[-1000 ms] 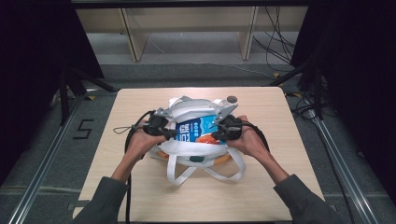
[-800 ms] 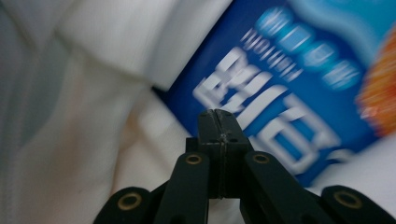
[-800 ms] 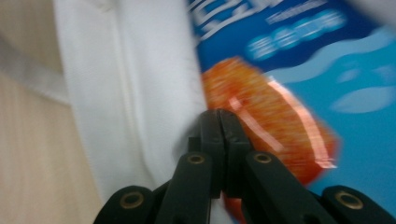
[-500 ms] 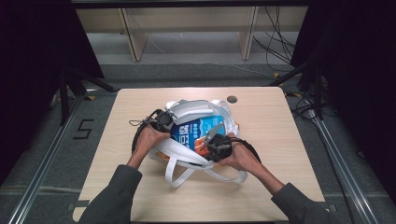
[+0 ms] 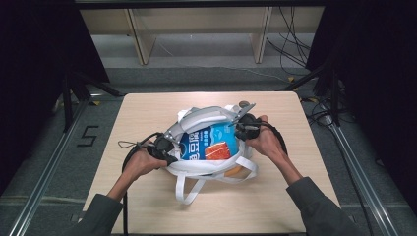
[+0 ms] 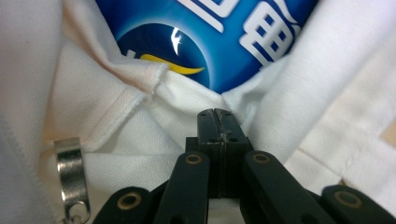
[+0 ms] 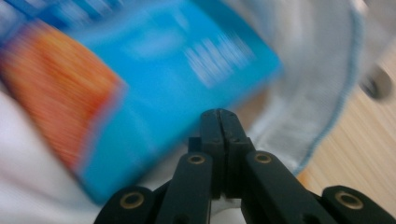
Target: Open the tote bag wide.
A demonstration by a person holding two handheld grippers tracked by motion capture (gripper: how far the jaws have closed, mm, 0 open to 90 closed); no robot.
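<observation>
Nearest the person, on the wooden table point(image 5: 147, 206), the loose white straps point(image 5: 189, 189) of a white cloth bag point(image 5: 206, 164) are spread toward the near edge. At the bag's left rim the left gripper point(image 5: 164, 147) is seen with jaws pressed together against white fabric, though whether cloth is pinched cannot be told, and a blue packet point(image 5: 209, 142) lies inside the bag. Farther back, at the right rim, the right gripper point(image 5: 244, 129) is held with jaws closed, nothing visibly between them
</observation>
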